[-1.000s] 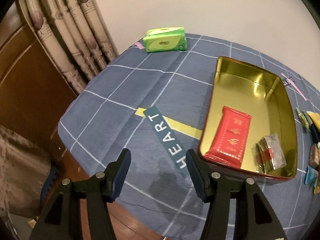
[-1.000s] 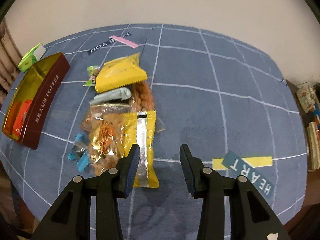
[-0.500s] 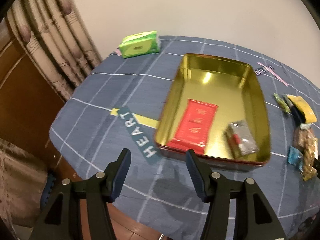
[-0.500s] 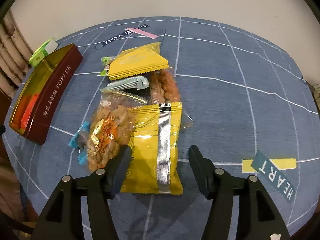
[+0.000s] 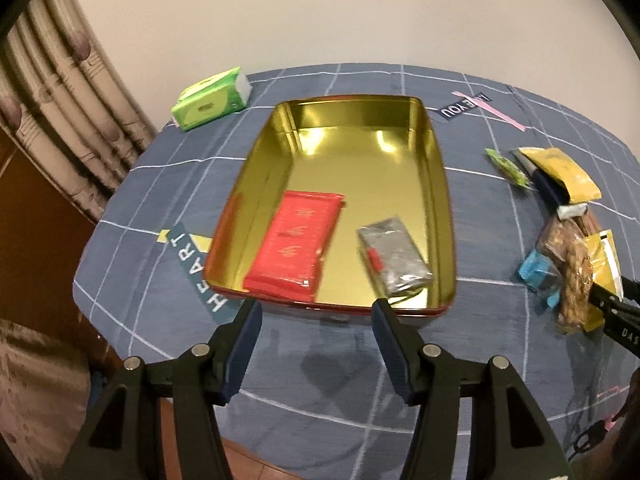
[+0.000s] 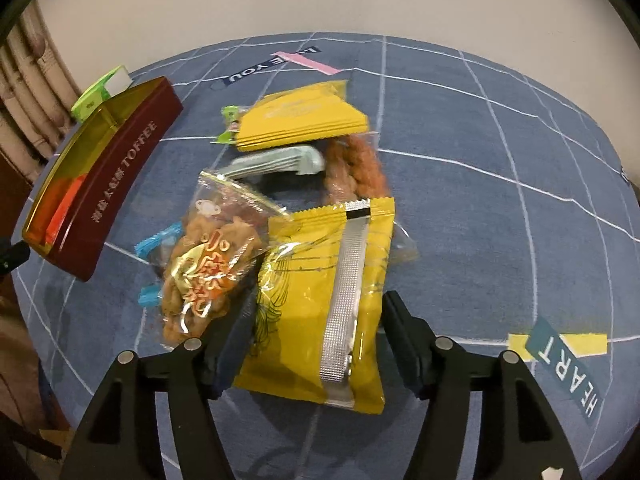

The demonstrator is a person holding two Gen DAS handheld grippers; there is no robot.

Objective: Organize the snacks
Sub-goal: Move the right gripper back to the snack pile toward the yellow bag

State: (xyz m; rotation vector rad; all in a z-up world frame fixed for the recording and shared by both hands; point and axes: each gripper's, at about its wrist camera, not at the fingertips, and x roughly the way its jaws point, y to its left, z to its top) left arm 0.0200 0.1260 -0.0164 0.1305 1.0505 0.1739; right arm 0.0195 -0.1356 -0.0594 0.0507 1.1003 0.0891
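Yellow foil dominates the right wrist view: a yellow snack packet (image 6: 320, 300) lies flat on the blue checked tabletop (image 6: 480, 208), its long axis running away from the camera and its silver seam uppermost. The right gripper (image 6: 316, 320) straddles the packet's near half, fingers spread to either side, not yet pinching it. Beside it sits a clear bag of fried twists (image 6: 204, 264), with a second yellow packet (image 6: 300, 120) farther back. To the left stands the gold-lined toffee tin (image 5: 444, 216), lengthwise away from the left camera, holding a red packet (image 5: 296, 246) and a silver packet (image 5: 394, 260). The left gripper (image 5: 316, 342) hangs before the tin's near wall, fingers spread and empty. A green tissue pack (image 5: 210, 100) rests beyond.
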